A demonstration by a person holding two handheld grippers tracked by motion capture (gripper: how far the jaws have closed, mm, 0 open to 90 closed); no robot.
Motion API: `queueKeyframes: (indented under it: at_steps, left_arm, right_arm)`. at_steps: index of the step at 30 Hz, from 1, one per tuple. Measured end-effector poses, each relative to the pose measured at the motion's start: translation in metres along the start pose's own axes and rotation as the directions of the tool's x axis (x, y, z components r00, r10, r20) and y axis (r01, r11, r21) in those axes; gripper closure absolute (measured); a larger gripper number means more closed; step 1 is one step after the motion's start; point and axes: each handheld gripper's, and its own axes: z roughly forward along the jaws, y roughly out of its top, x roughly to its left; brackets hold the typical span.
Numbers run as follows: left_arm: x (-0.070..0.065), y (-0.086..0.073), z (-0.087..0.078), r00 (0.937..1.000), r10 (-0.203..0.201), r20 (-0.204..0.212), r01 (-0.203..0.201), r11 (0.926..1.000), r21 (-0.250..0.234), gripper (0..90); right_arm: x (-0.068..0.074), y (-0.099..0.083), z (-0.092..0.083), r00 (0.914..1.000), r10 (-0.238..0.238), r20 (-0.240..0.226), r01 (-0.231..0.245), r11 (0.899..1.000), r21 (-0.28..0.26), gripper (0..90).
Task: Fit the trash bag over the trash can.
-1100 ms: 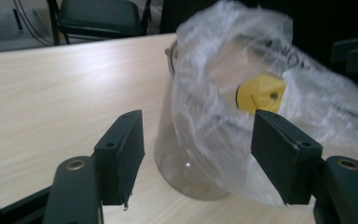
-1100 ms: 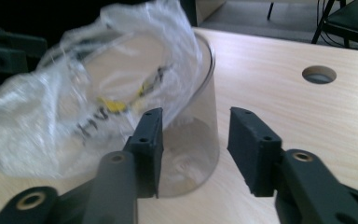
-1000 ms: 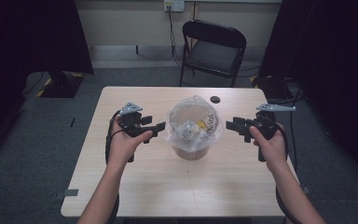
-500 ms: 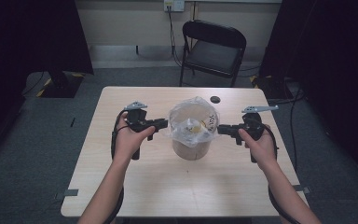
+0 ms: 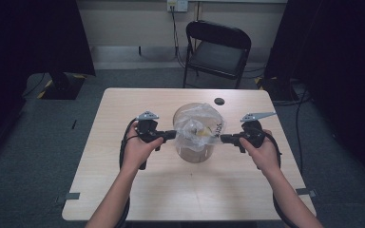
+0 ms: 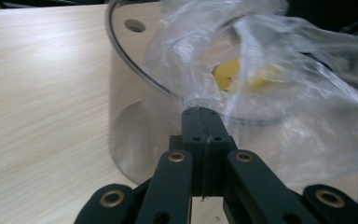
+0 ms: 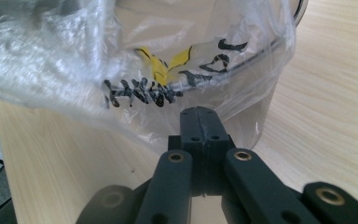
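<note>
Gripping opposite sides of a crinkled clear plastic bag (image 5: 198, 128), a person at a pale wooden worktop (image 5: 123, 190) works with a hand-held gripper in each hand. The bag, printed with black lettering and yellow marks, is draped in and over the mouth of a clear, round, open-topped container (image 5: 195, 154) that stands near the middle of the worktop.

The left hand-held gripper (image 5: 171, 135) has just been closing; in the left gripper view its jaws meet flat together against the film at the container's rim, apparently pinching a fold of it. The right hand-held gripper (image 5: 224, 138) has likewise just been closing, and in the right gripper view its jaws are clenched where the bag hangs over the container wall.

Both grips look made, so the reaching and grasping seem done; what is left, by my reading, is to pull the bag's edge outward and settle it round the rim, or lift it clear, and I cannot tell which.

The container stands upright, its long axis vertical and its mouth facing up. The bag's opening also faces up, bunched and uneven. A black folding chair (image 5: 217, 50) stands beyond the worktop.
</note>
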Motion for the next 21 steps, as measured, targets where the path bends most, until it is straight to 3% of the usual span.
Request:
queueKeyframes:
  at_steps: [3,5,7,11,13,14,17,19,21]
  left_arm:
    - [0.007,-0.002,-0.001,0.9979,0.001,-0.065,-0.002,0.9998,-0.018,90.0]
    - [0.013,-0.004,-0.001,0.9947,-0.005,-0.103,0.002,0.9994,-0.033,90.0]
    - [0.017,-0.006,0.0,0.9931,-0.02,-0.116,0.013,0.9981,-0.06,90.0]
    - [0.019,-0.008,0.006,0.9904,-0.015,-0.137,0.004,0.9968,-0.079,90.0]
    - [0.019,-0.009,0.007,0.9905,-0.028,-0.135,0.014,0.9942,-0.107,90.0]
    - [0.018,-0.009,0.007,0.9913,-0.04,-0.126,0.025,0.993,-0.115,88.2]
    - [0.014,-0.009,0.003,0.9942,-0.054,-0.093,0.043,0.993,-0.11,75.3]
    - [0.009,-0.007,-0.003,0.994,-0.041,-0.102,0.029,0.9924,-0.12,63.4]
    - [0.003,-0.006,-0.008,0.9953,-0.055,-0.079,0.045,0.992,-0.118,58.8]
  right_arm:
    - [-0.002,-0.001,0.005,0.9998,-0.014,0.015,0.014,1.0,0.01,90.0]
    - [-0.004,-0.001,0.006,0.9984,-0.027,0.049,0.027,1.0,0.002,90.0]
    - [-0.005,-0.002,0.005,0.9963,-0.039,0.077,0.041,0.999,-0.024,90.0]
    - [-0.005,-0.004,0.009,0.9962,-0.047,0.073,0.049,0.998,-0.026,90.0]
    - [-0.006,-0.004,0.01,0.9954,-0.048,0.083,0.051,0.998,-0.033,89.2]
    - [-0.007,-0.005,0.011,0.9952,-0.046,0.086,0.049,0.998,-0.038,84.1]
    - [-0.006,-0.007,0.008,0.9957,-0.044,0.082,0.047,0.998,-0.039,77.0]
    - [-0.003,-0.007,0.004,0.995,-0.038,0.092,0.043,0.998,-0.051,68.9]
    - [0.002,-0.005,-0.002,0.9957,-0.03,0.088,0.036,0.997,-0.07,61.0]
